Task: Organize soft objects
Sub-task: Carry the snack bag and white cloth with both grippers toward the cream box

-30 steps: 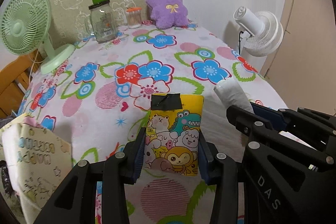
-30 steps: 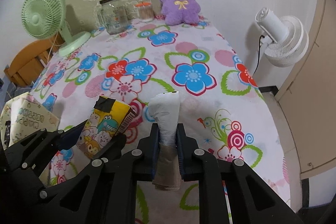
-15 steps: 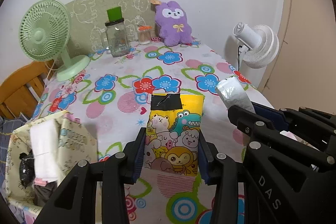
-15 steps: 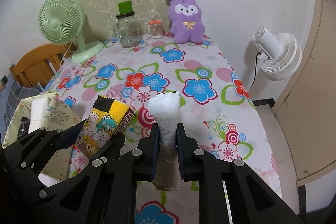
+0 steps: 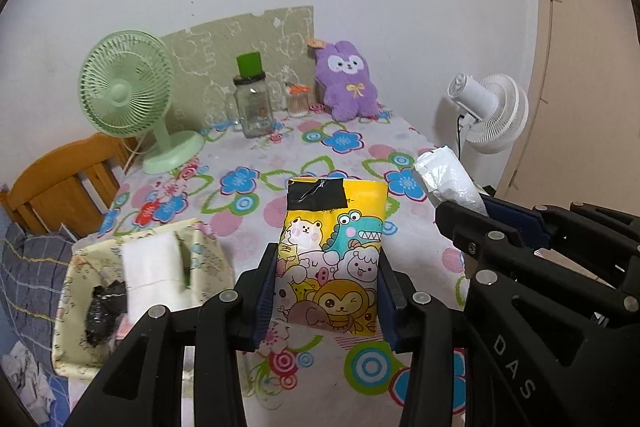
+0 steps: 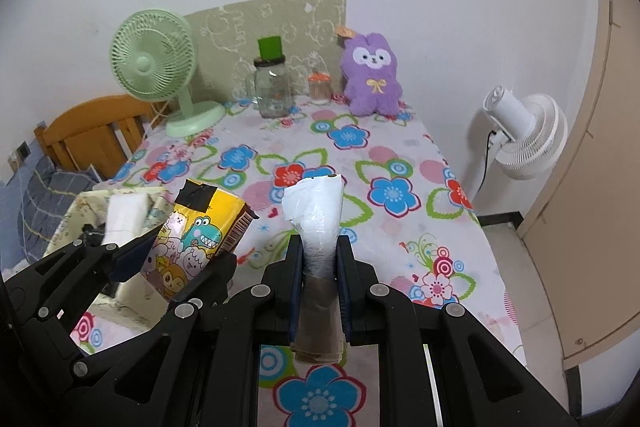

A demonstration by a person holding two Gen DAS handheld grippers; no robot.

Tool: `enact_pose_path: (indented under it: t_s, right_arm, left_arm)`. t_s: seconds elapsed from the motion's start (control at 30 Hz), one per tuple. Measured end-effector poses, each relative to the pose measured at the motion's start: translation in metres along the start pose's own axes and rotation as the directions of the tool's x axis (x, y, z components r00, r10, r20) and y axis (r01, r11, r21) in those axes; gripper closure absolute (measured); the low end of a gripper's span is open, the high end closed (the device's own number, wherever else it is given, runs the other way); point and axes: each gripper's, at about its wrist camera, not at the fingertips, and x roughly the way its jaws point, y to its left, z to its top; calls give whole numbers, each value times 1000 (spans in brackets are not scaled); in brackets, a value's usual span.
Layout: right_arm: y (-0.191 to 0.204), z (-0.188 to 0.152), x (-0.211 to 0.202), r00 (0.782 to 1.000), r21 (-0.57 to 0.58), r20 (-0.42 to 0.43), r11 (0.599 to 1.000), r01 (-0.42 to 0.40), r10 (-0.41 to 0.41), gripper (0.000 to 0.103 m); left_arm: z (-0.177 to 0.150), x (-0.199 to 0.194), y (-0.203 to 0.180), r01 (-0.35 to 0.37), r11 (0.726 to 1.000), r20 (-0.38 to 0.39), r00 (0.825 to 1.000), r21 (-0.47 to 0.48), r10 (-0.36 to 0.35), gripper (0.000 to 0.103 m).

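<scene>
Mid-task: left gripper (image 5: 328,291) clamps the cartoon tissue pack (image 5: 334,259), right gripper (image 6: 319,287) clamps the white plastic roll (image 6: 318,219), both lifted above the table's near-left edge, neither yet in the fabric bin (image 5: 80,307) holding white and black items.

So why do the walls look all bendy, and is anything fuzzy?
Left wrist view: the fisheye lens curves the door edge and darkens the corners; the white pad in the patterned bag looks smeared. Right wrist view: same curving, but the white roll between the fingers is sharp.
</scene>
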Motion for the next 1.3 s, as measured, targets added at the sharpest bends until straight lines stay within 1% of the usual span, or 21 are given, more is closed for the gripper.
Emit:
enact_pose_path:
  t_s: [0.17,0.53,0.77,0.87,0.9,1.17,1.3]
  right_arm:
    - [14,0,-17,1000,-17,29,1000,-9,9,85]
    - [41,2,-25,998,-52,47,998,-46,48,85]
    - [68,9,-19,995,-83,46,993,-86,90,85]
    - [85,14,-13,993,-105,38,989,-107,111,85]
    - [85,14,-13,993,-105,38,989,-107,111,85]
    - [116,20,1,989,-144,15,979,-145,149,85]
    - [132,22,9,984,-151,-2,972,-178,180,85]
  left_arm:
    - [-3,-17,9,-19,1000,25,999,-10,20,59]
    - [-9,-32,38,-64,997,44,997,-52,67,59]
    - [-9,-36,65,-92,993,47,994,-79,96,59]
    - [-9,-35,78,-111,990,46,992,-83,115,59]
    - [-10,-34,82,-117,990,45,992,-84,121,59]
    - [-13,-27,112,-145,983,28,989,-111,149,59]
    - [-16,-23,127,-153,980,16,988,-130,157,59]
